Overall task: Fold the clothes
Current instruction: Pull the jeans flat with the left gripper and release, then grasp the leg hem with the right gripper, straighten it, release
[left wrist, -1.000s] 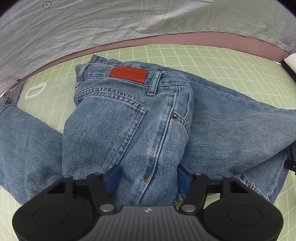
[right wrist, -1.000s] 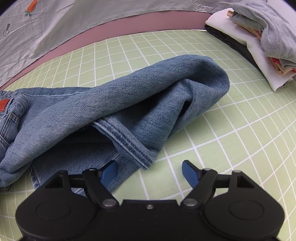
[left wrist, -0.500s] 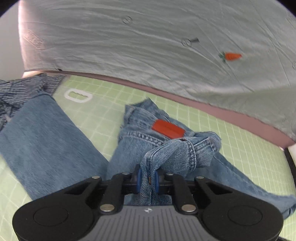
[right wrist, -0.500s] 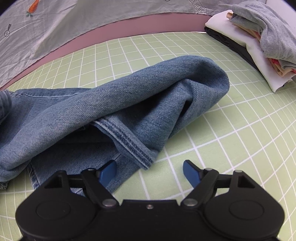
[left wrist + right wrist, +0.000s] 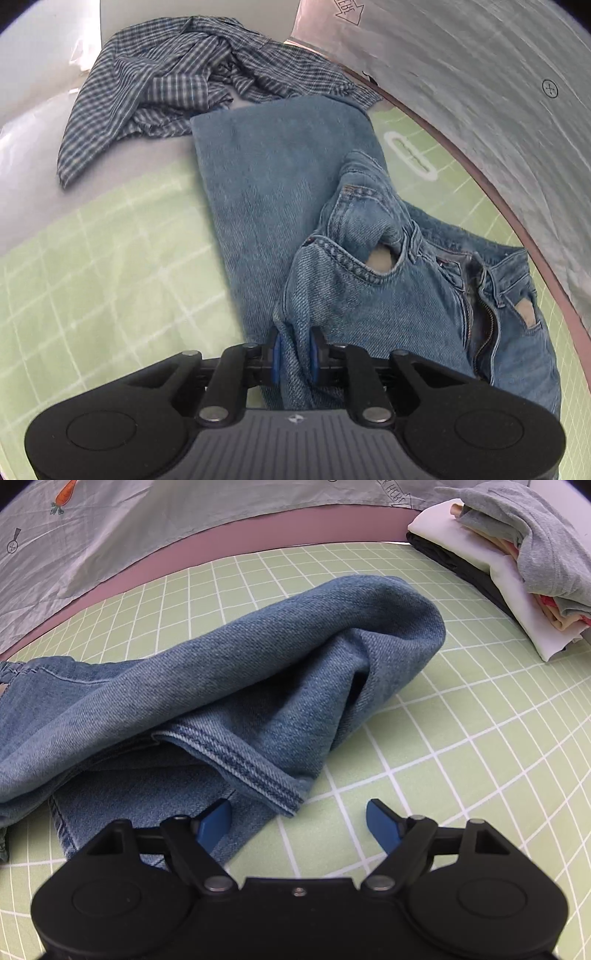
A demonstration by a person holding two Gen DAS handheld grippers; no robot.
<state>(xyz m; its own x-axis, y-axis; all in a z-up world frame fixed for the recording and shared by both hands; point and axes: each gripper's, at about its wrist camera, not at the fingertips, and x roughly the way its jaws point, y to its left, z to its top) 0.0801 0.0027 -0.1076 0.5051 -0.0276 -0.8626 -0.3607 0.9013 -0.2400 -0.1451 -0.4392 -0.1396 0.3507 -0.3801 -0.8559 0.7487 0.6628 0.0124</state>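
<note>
A pair of blue jeans (image 5: pixel 388 295) lies on the green grid mat (image 5: pixel 92 258). In the left wrist view its front shows, with zipper and pockets, and one leg runs off toward the far left. My left gripper (image 5: pixel 294 354) is shut on a fold of denim at the hip side. In the right wrist view a bunched, folded-over jeans leg (image 5: pixel 258 686) lies on the mat with its hem facing me. My right gripper (image 5: pixel 299 821) is open and empty just before that hem, its left finger over denim.
A crumpled blue checked shirt (image 5: pixel 177 77) lies at the mat's far left edge. A stack of folded clothes (image 5: pixel 517 565) sits at the far right. A grey sheet (image 5: pixel 147 524) hangs behind a pink edge strip.
My left gripper closed on the jeans, lifted and turned them over, so the front side now shows instead of the back with the red patch. The right gripper stayed open and still.
</note>
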